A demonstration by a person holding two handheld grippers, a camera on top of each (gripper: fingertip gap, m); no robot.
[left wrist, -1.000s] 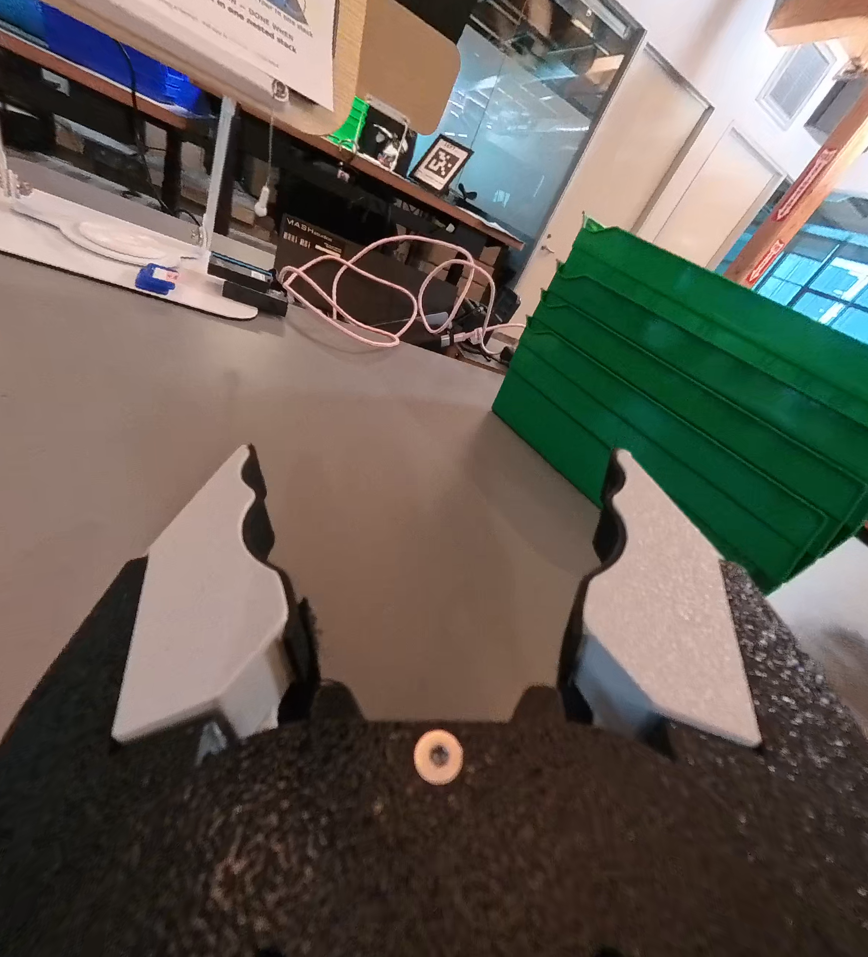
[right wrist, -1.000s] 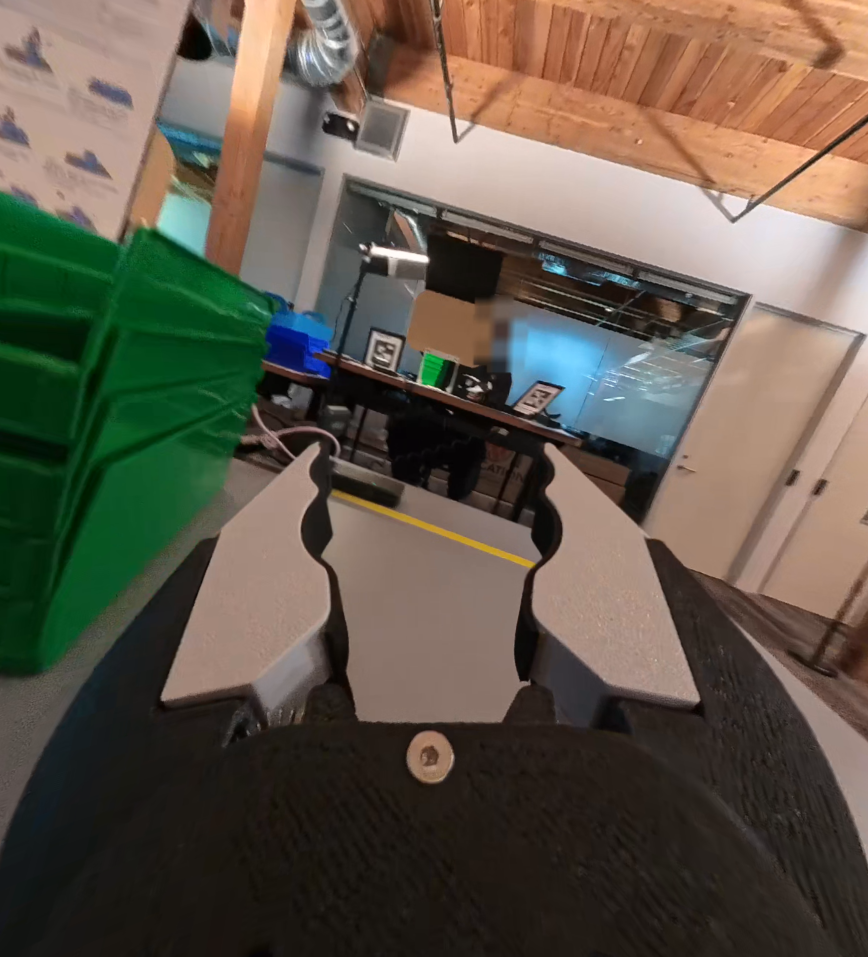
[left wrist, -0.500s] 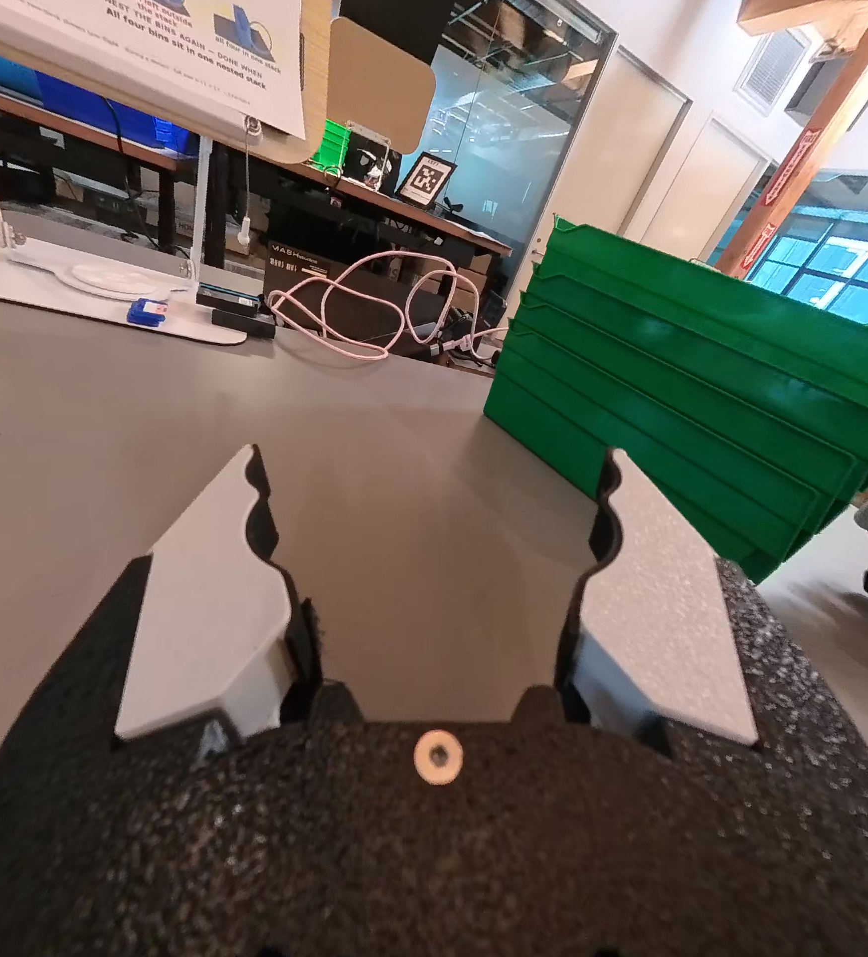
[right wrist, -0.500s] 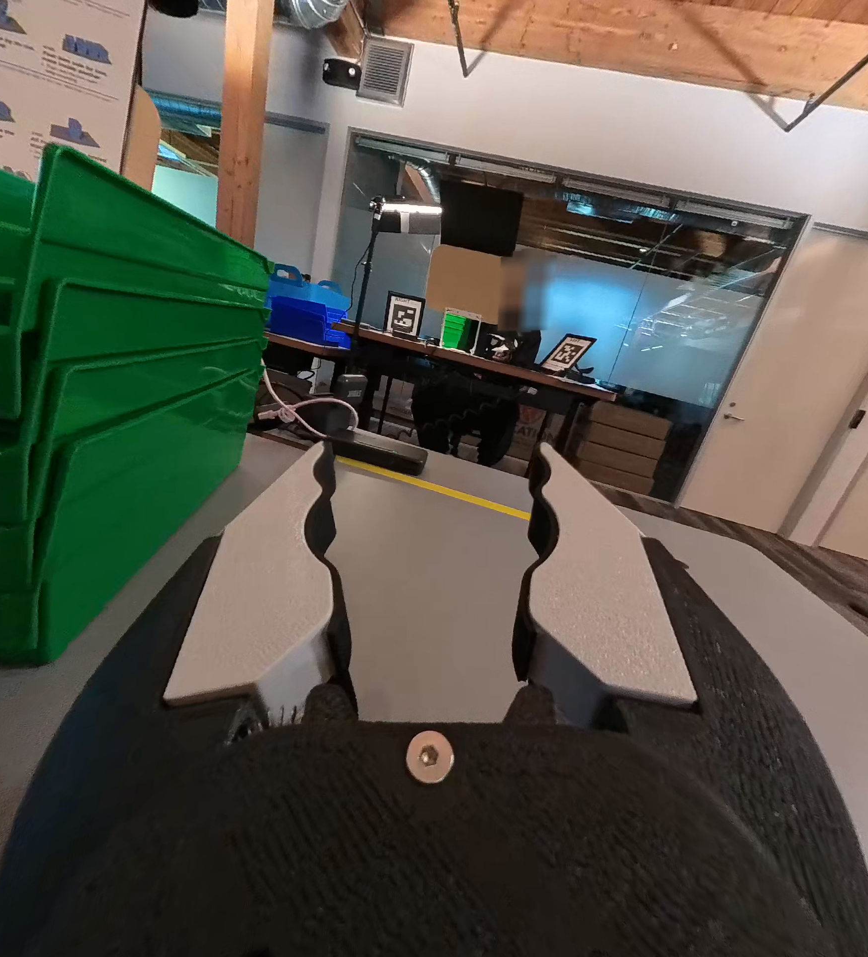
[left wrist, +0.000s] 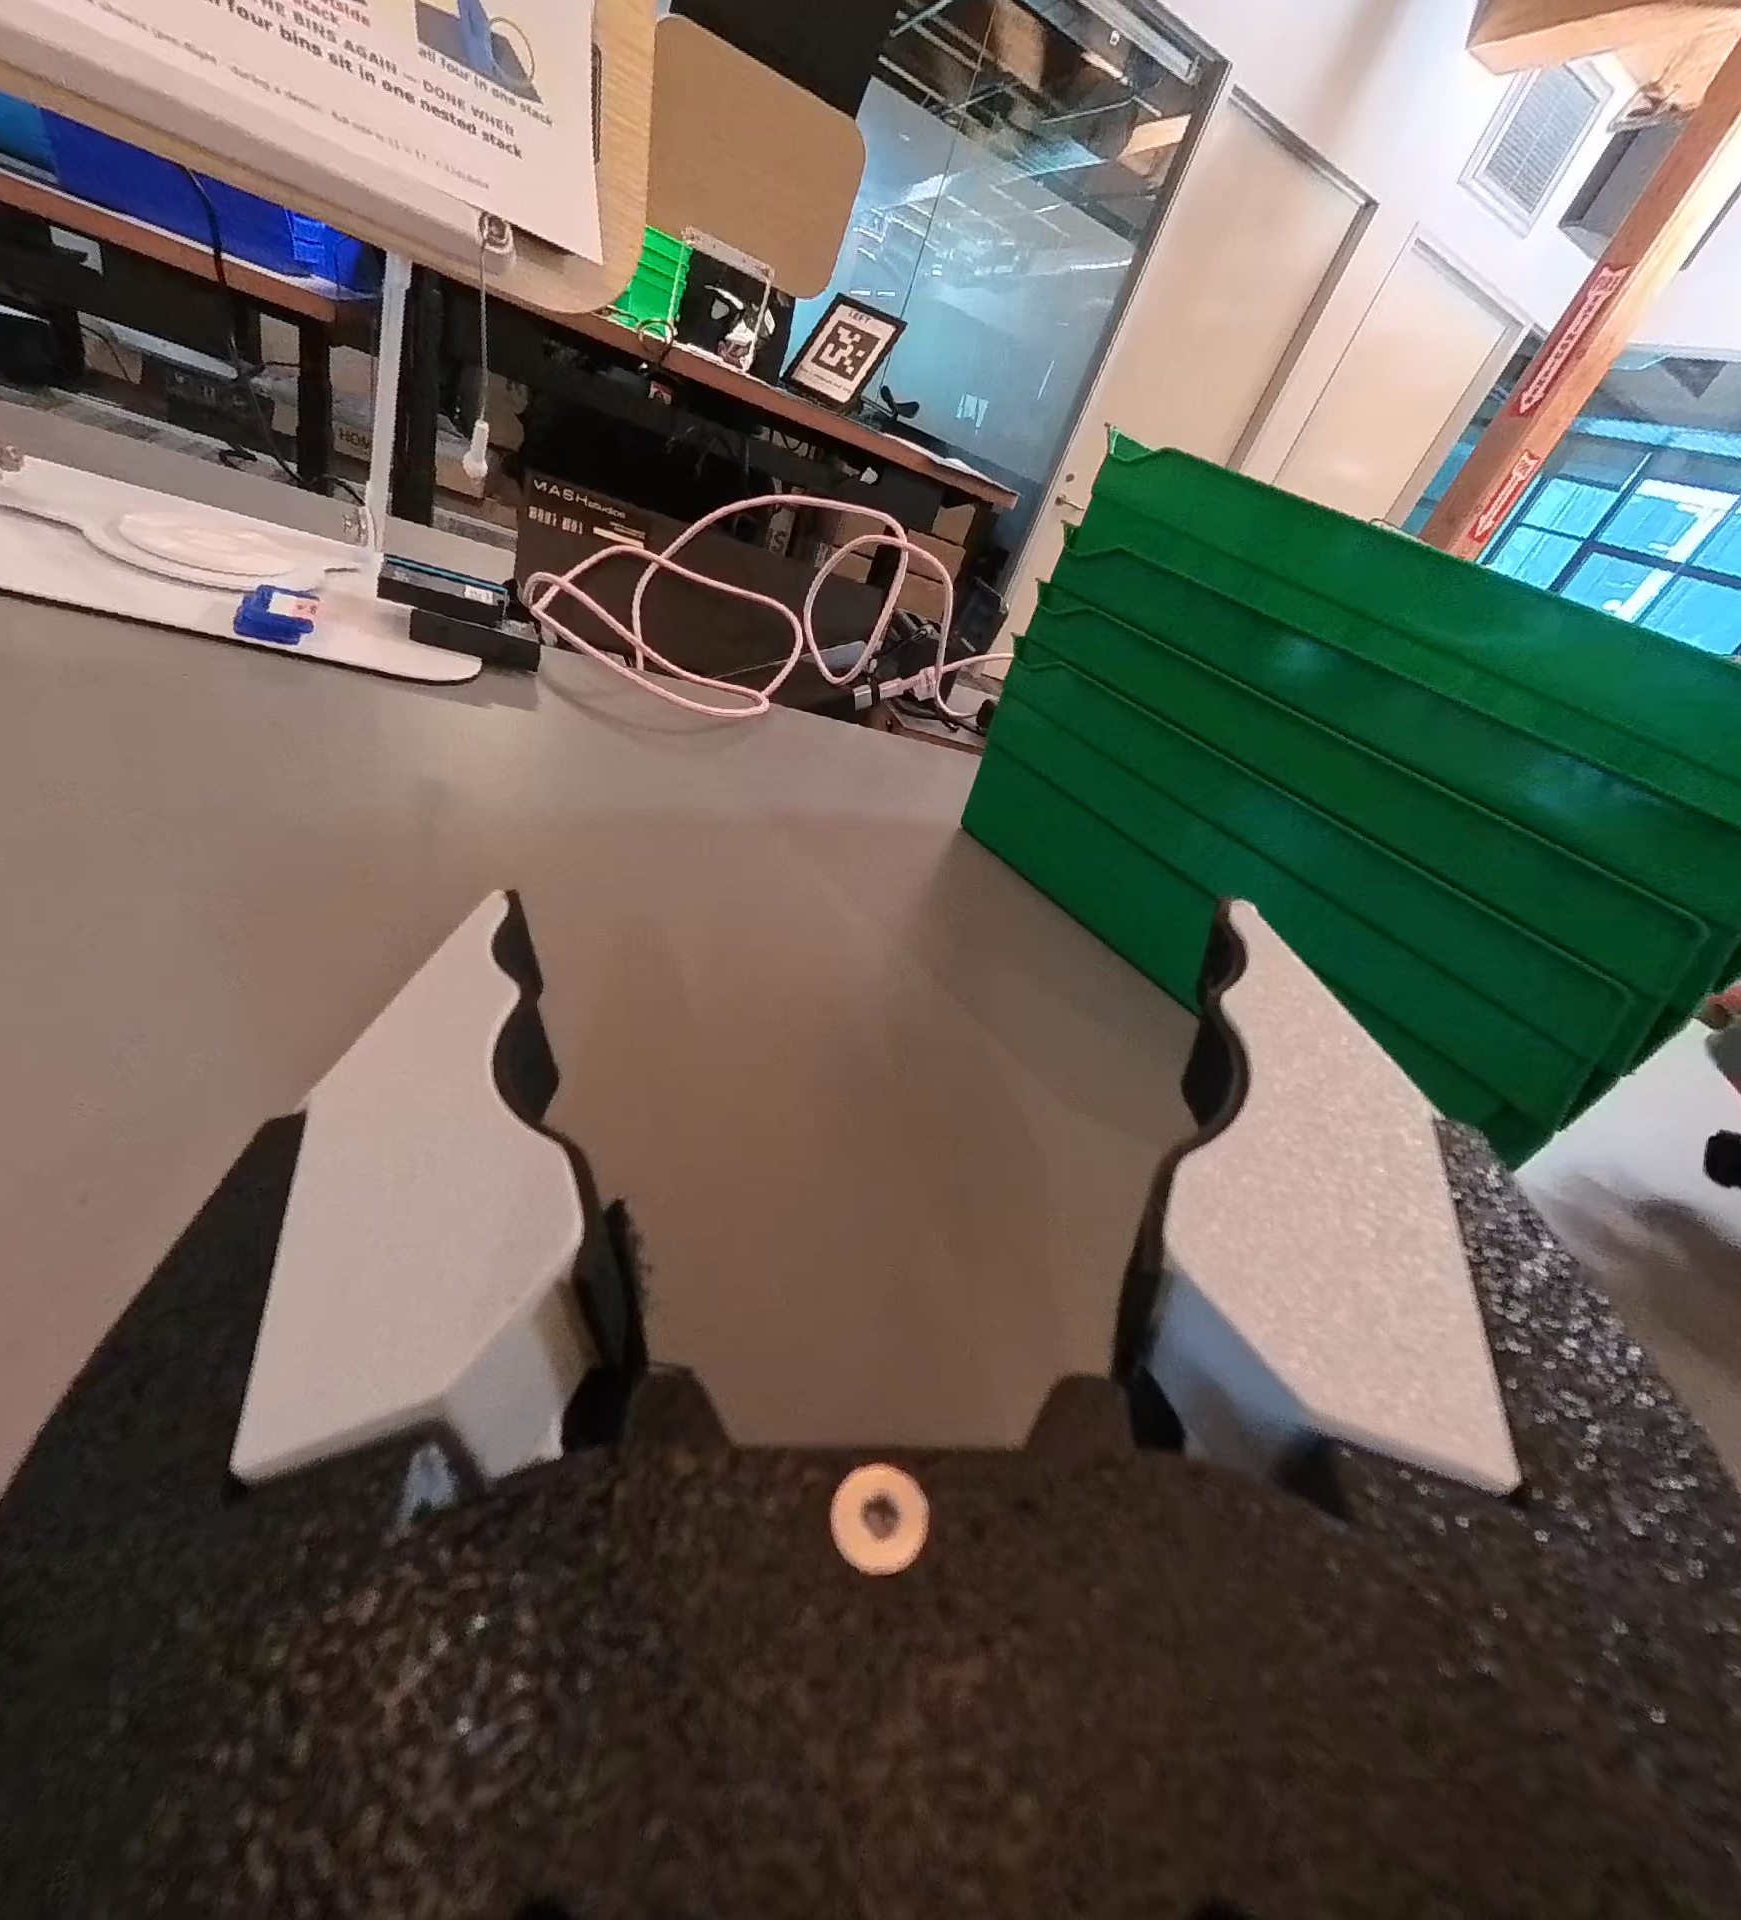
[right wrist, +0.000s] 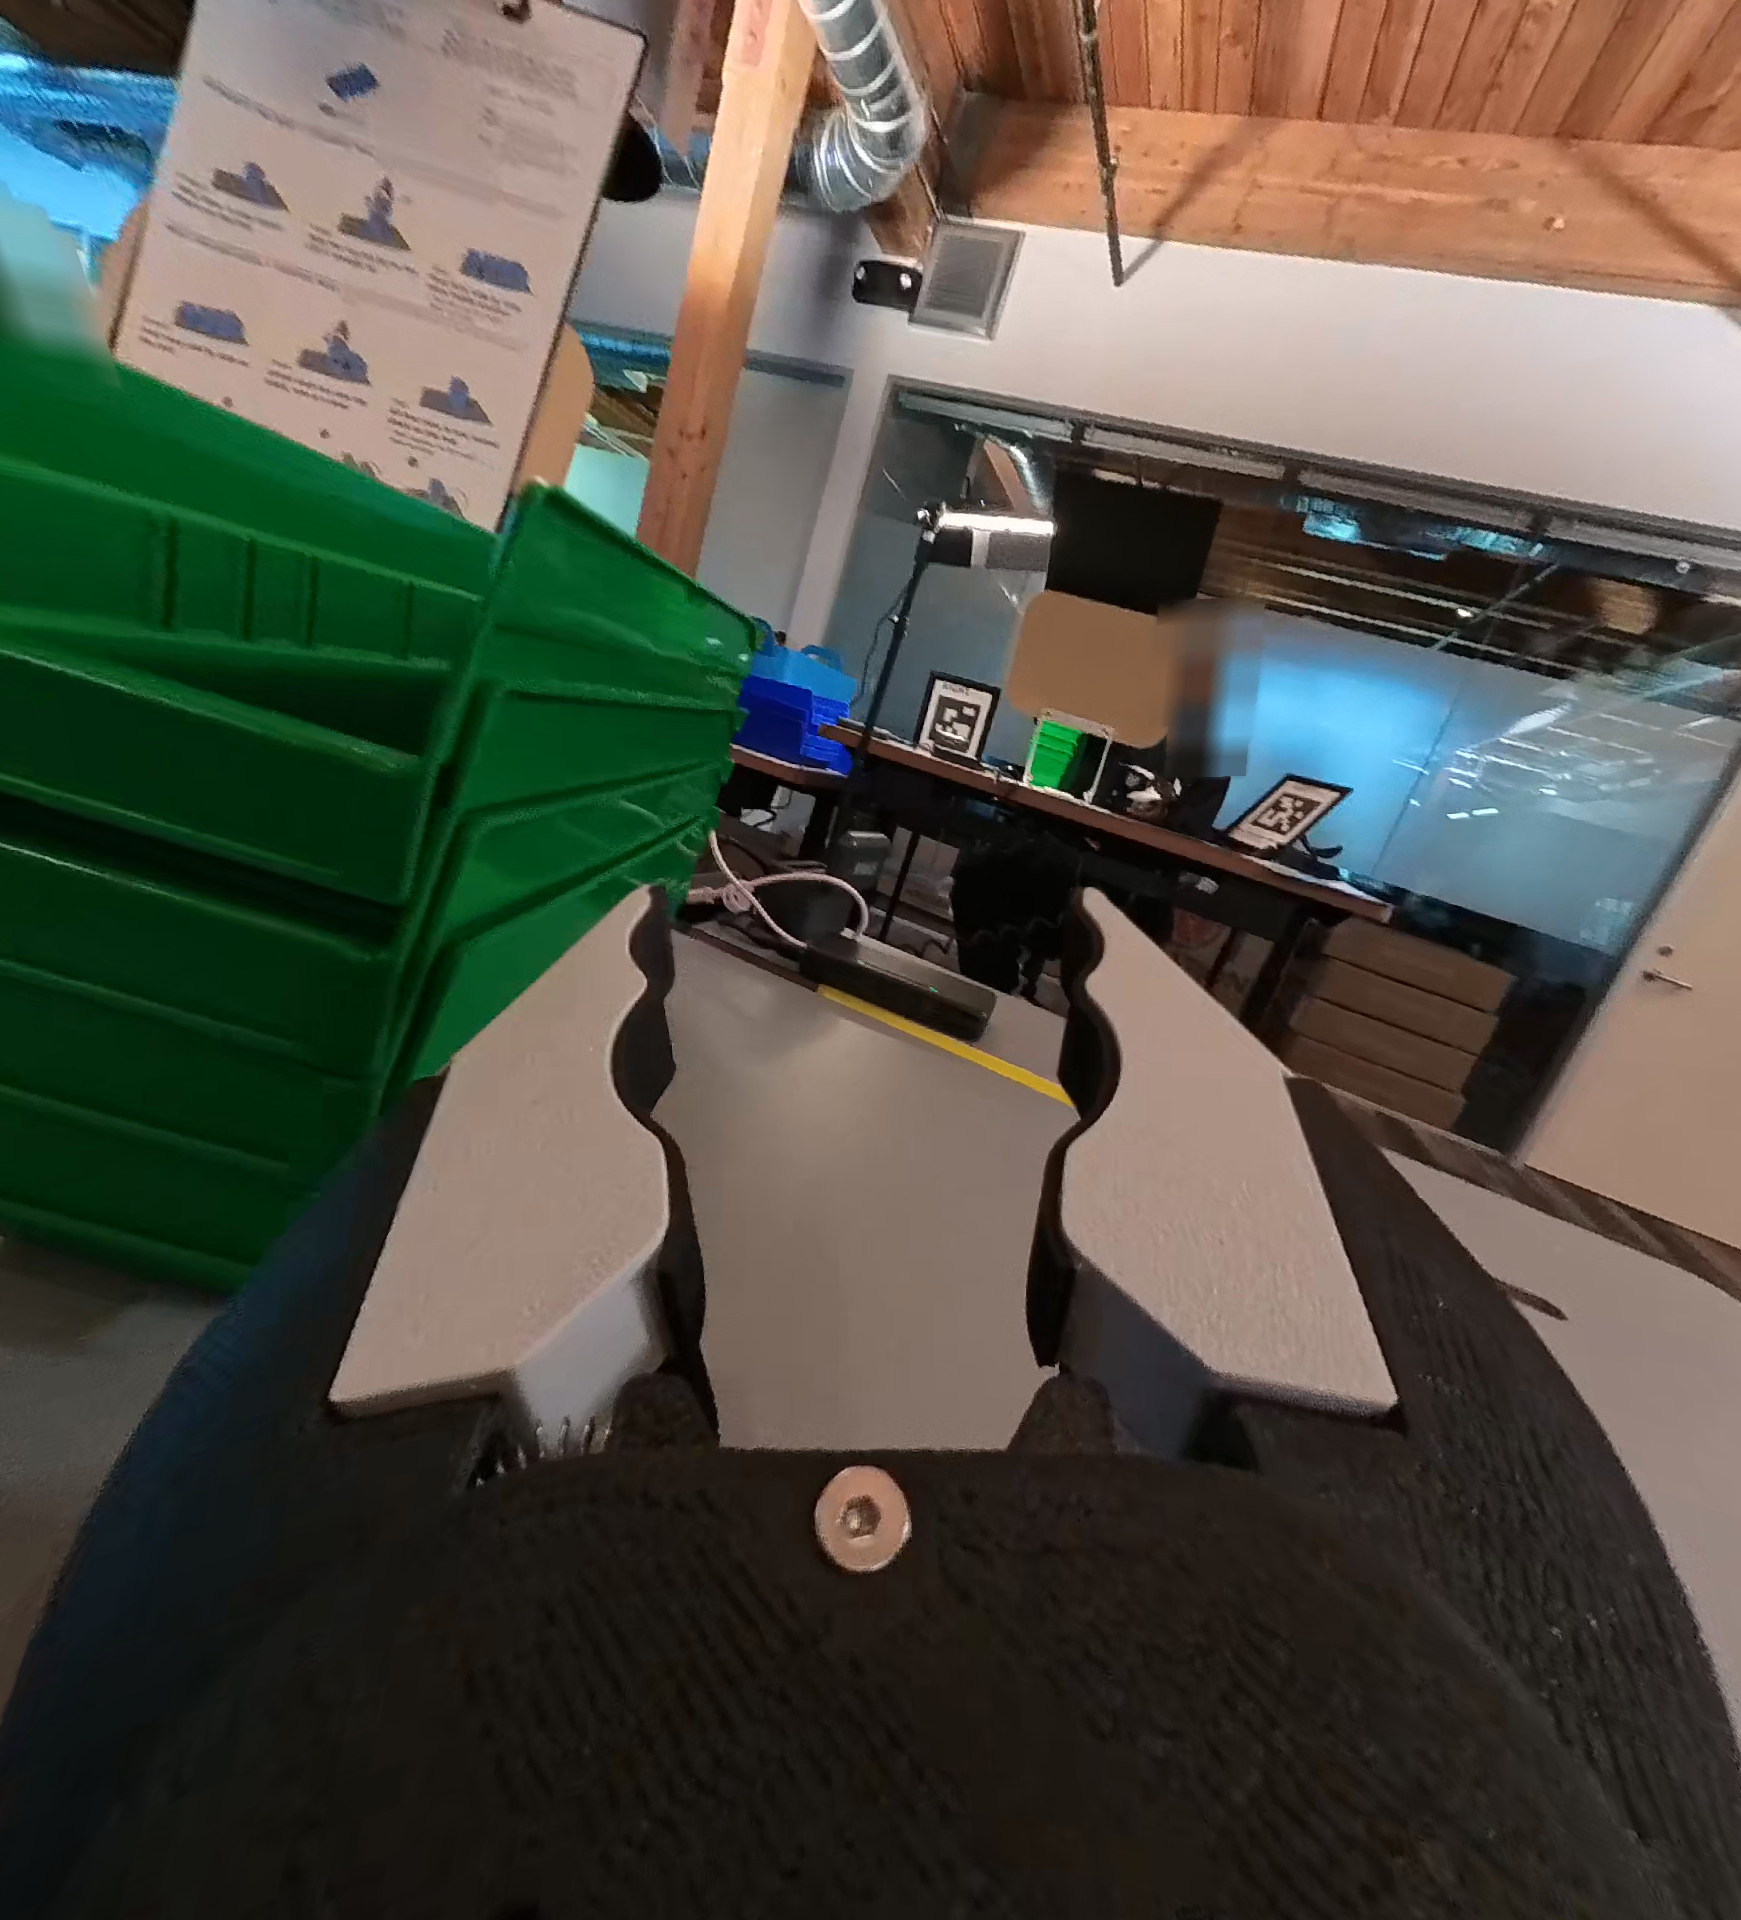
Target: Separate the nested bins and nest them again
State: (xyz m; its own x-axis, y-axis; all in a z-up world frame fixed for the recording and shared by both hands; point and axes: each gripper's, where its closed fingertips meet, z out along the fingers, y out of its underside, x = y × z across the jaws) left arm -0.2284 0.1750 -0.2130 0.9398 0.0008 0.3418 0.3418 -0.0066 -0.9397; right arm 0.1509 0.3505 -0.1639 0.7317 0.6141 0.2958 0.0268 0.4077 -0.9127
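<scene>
- Green bins [left wrist: 1365, 790] sit as one nested stack on the grey desk [left wrist: 430, 883], toward its far edge. I count at least four rims stepped one inside the next. In the right wrist view the same stack [right wrist: 222, 831] fills the left side.
- Left gripper [left wrist: 866, 935]: jaws wide apart, nothing between them but bare desk. It hovers low over the desk; the stack is ahead and to its right, near but apart.
- Right gripper [right wrist: 866, 956]: jaws parted to a middling gap, empty. Its left finger [right wrist: 533, 1143] lies just beside the stack's near corner; contact cannot be told from this angle.
- Progress judgement: no bin lies apart from the stack on the desk area in view. So either separation has not begun or everything is already re-nested; the pictures do not settle which.
- Other items at the desk's far edge: a white stand base [left wrist: 170, 561] carrying an instruction sheet [left wrist: 326, 73], a pink cable [left wrist: 741, 623], small dark boxes [left wrist: 450, 613]. None obstruct the stack.
</scene>
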